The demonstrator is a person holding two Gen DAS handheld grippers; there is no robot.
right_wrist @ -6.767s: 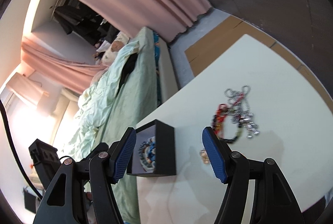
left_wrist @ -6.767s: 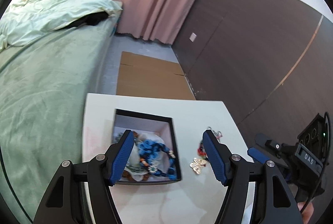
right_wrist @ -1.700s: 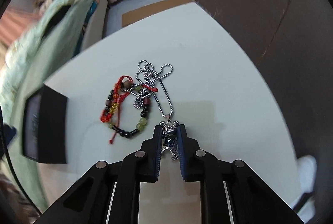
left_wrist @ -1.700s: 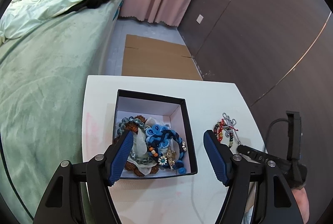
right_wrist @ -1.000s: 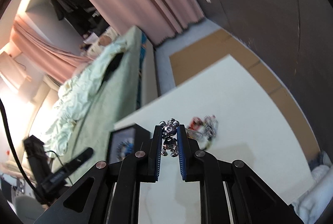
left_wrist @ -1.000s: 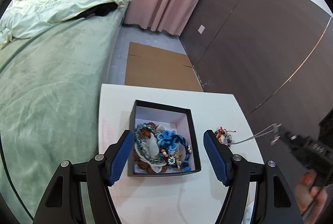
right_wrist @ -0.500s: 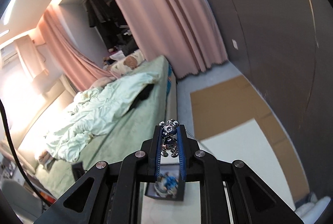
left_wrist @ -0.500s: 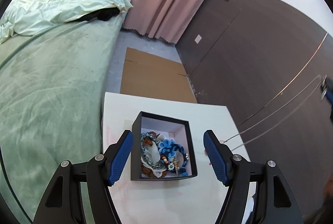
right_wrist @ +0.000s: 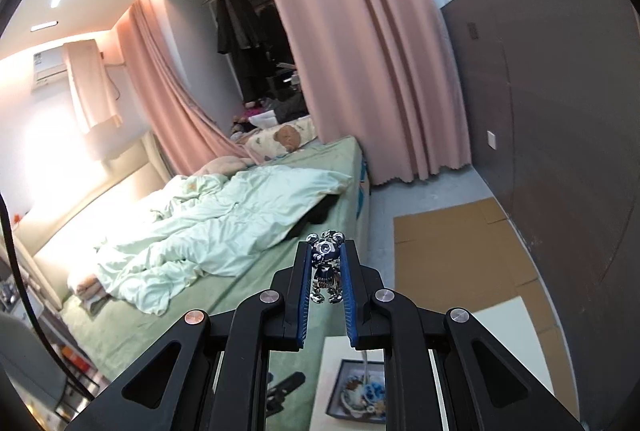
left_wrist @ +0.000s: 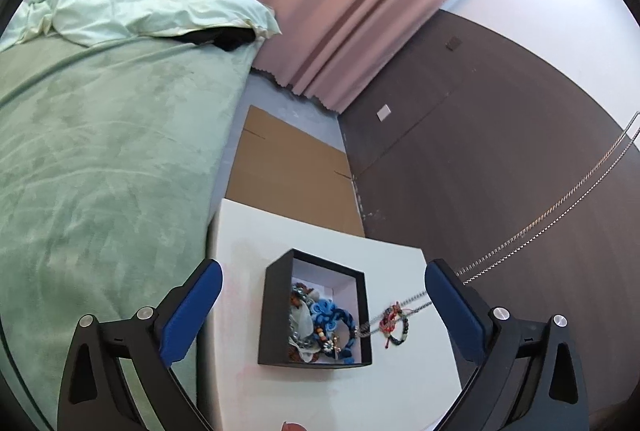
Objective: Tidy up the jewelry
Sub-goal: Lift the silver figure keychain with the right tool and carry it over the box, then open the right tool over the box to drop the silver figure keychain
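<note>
My right gripper [right_wrist: 326, 255] is shut on the silver bear pendant [right_wrist: 326, 267] of a necklace, held high above the table. Its silver chain [left_wrist: 560, 209] runs down from the upper right in the left wrist view to the black jewelry box [left_wrist: 316, 315]. A red and dark beaded bracelet [left_wrist: 394, 325] hangs tangled on the chain's low end beside the box's right wall. The box holds blue cord, beads and other pieces; it also shows far below in the right wrist view [right_wrist: 356, 391]. My left gripper [left_wrist: 320, 307] is open and empty, high above the box.
The white table [left_wrist: 248, 255] stands next to a green bed [left_wrist: 100, 159] on the left. A flat cardboard sheet [left_wrist: 288, 167] lies on the floor beyond it. A dark brown wall [left_wrist: 480, 151] is on the right, pink curtains [left_wrist: 352, 3] behind.
Both grippers have risen. The right gripper lifted the pendant higher, pulling the chain taut. The beaded bracelet came up off the table with the chain and moved toward the box.
</note>
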